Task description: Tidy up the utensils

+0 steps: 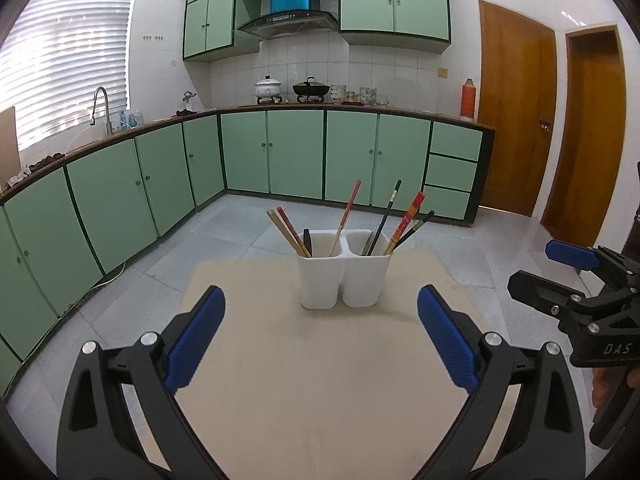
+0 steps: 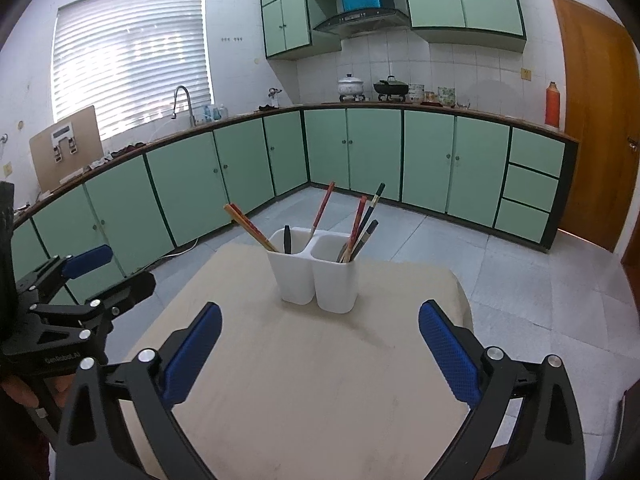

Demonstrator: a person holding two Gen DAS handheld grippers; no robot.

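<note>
A white two-compartment utensil holder (image 1: pixel 344 276) stands upright toward the far side of a beige table (image 1: pixel 320 380) in a green-cabinet kitchen, with chopsticks (image 1: pixel 404 222) fanned out of both cups, as two hand-held grippers wait short of it. The left gripper (image 1: pixel 321 338) hangs over the near part of the table with its blue pads (image 1: pixel 196 342) wide apart and nothing between them; the right gripper (image 2: pixel 320 354) hovers just beside it, jaws likewise spread and empty. In the left cup lean a pair of tan and red sticks (image 1: pixel 286 232), a single red stick (image 1: pixel 347 216) and a short dark utensil (image 1: pixel 307 240); the right cup holds a black stick, a red patterned one and other dark pieces, too bunched to count. The sticks look light, stiff and thin, with smooth lacquered surfaces likely to slip or swivel between the pads, so the soundest hold would be on the exposed upper shaft, well above the rim, pinched square across and lifted along the stick's own lean. The holder itself looks like light plastic and may tip or slide if a stick drags against its wall, so the free gripper could steady it
</note>
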